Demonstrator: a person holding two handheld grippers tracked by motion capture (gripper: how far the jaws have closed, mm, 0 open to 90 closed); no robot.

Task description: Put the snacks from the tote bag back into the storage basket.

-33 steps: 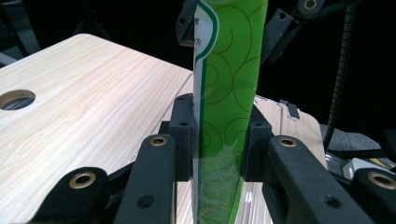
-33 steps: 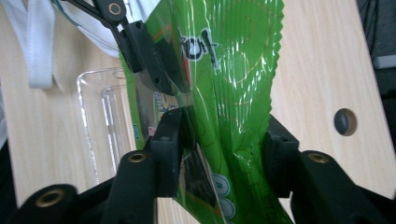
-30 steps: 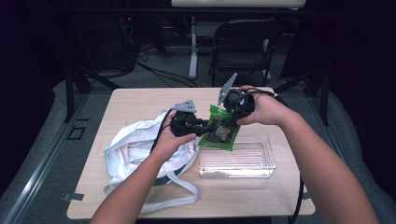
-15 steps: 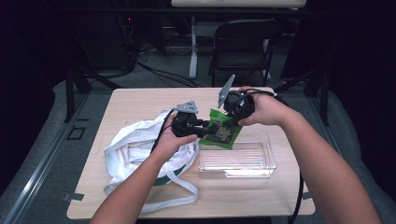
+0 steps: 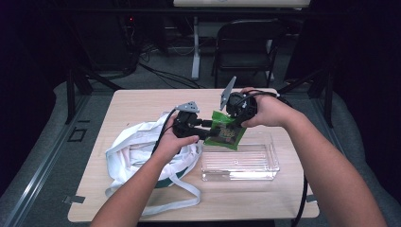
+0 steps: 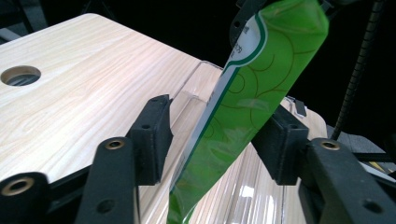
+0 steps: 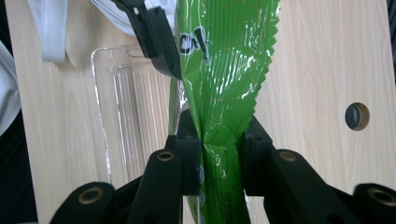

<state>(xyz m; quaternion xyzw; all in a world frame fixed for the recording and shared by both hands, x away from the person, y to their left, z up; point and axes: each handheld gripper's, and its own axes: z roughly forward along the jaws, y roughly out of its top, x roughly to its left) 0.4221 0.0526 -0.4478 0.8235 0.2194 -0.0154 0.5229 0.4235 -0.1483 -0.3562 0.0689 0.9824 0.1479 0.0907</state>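
The right gripper (image 5: 226, 124) is clamped on the top of a green snack packet (image 5: 226, 133); in the right gripper view the foil (image 7: 219, 93) is pinched and creased between the two black pads (image 7: 189, 158). The packet is held in the air, hanging tilted over the near-left corner of a clear plastic tray (image 5: 265, 163), not resting in it. The right hand (image 5: 265, 111) is wrapped round the gripper body from the far side, wrist bent, the forearm running down to the lower right edge of the high view.

The left gripper (image 5: 208, 134) is pointed level toward the packet, and its jaws have just been opening: in the left gripper view the packet (image 6: 243, 121) passes between the pads, clear of the left pad (image 6: 152, 135), with contact at the right pad impossible to judge. The left hand (image 5: 172, 142) is laid over a crumpled white cloth bag (image 5: 137, 153) on the wooden table (image 5: 132, 104).
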